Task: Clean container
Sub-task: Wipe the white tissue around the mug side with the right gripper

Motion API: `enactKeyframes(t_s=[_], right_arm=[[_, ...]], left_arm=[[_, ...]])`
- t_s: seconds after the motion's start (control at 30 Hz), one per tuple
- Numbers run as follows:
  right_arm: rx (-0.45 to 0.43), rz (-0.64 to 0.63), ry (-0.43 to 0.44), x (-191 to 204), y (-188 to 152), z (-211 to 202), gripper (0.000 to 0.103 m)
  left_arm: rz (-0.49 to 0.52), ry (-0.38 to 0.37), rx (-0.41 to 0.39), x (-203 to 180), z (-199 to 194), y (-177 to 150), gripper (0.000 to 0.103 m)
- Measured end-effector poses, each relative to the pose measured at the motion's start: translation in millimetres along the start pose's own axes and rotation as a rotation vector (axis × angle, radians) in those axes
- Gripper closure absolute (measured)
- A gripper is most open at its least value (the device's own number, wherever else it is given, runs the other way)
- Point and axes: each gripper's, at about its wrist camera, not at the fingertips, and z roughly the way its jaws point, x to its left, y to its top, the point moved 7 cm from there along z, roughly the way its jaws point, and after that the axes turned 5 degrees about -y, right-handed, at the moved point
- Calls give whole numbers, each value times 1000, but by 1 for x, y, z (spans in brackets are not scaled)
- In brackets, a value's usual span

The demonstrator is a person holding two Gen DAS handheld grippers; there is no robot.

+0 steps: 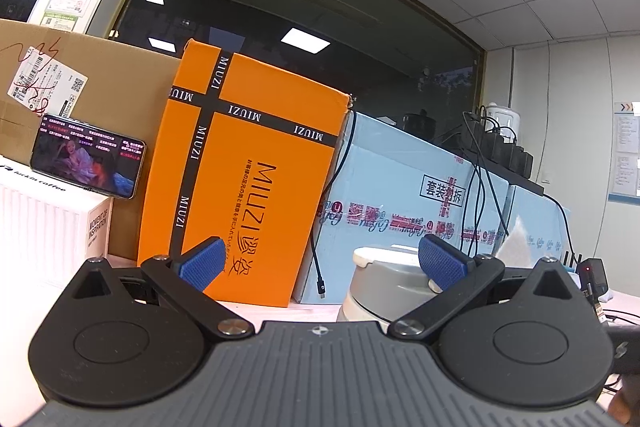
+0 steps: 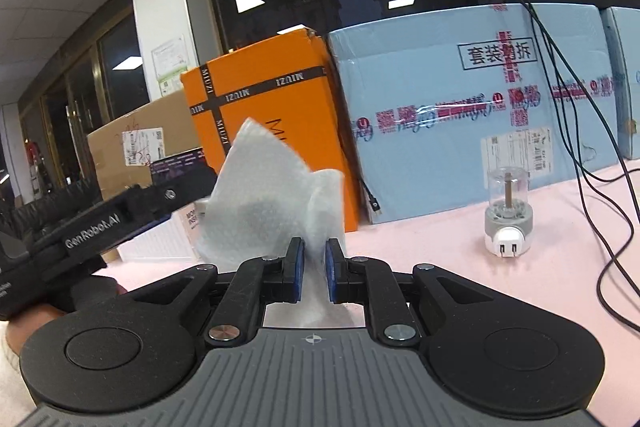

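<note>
Container (image 1: 380,283) upright beside open left gripper (image 1: 324,259), right gripper (image 2: 314,267) pinching tissue (image 2: 276,195)

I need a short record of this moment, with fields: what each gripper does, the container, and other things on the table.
left gripper: jaws open, empty
right gripper: jaws shut on white cloth
container: grey and white, on the table beyond the right jaw of the left gripper
small appliance with clear dome: upright on pink table
behind: orange MIUZI box, blue box
</note>
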Motion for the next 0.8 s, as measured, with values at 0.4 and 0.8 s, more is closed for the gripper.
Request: enactKeyframes(t_s=[0.4, 0.8], right_arm=[[49, 37, 4, -4, -16, 1, 91], [-60, 36, 30, 6, 18, -12, 91]], left_arm=[[3, -3, 0, 0, 1, 0, 0], [-4, 1, 1, 0, 2, 0, 0]])
